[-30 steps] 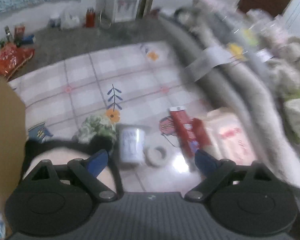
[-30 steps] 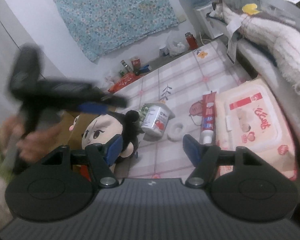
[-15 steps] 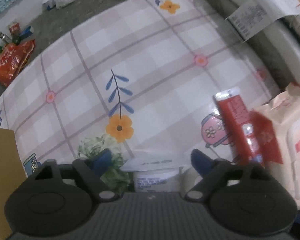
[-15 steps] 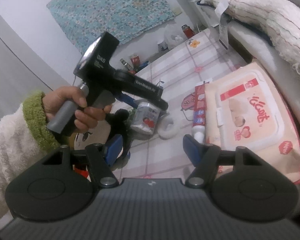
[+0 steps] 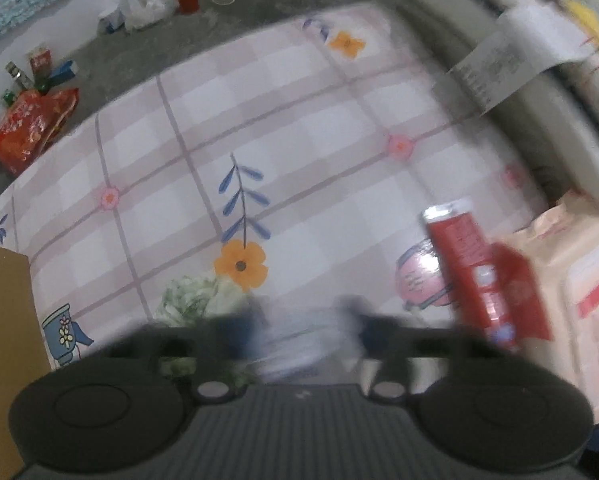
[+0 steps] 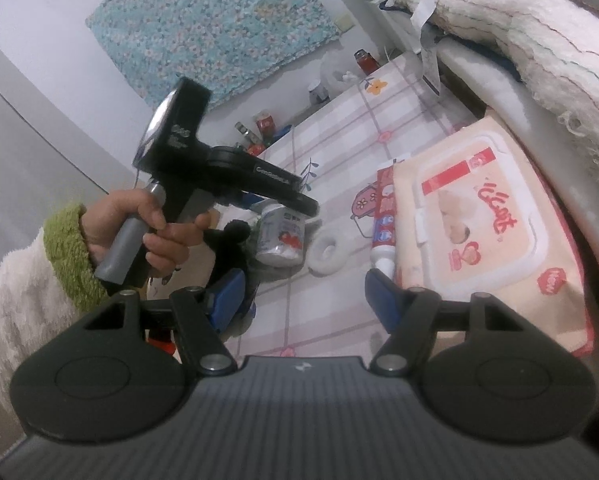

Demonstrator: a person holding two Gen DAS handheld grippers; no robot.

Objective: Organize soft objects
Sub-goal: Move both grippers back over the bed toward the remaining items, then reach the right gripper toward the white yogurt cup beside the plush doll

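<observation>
Right wrist view: the right gripper (image 6: 305, 292) hangs spread wide above the checked mat (image 6: 335, 152), nothing between its blue pads. At center, the left gripper (image 6: 299, 200), held in the left hand (image 6: 147, 228), reaches down onto a white jar (image 6: 281, 236); a black-haired plush doll (image 6: 231, 240) lies just left of the jar, partly hidden. A toothpaste tube (image 6: 383, 220) touches a wipes pack (image 6: 479, 232) at right. In the left wrist view the fingers blur around the jar; whether they pinch it, I cannot tell. A cardboard box (image 5: 3, 320) sits at lower left, contents unseen.
</observation>
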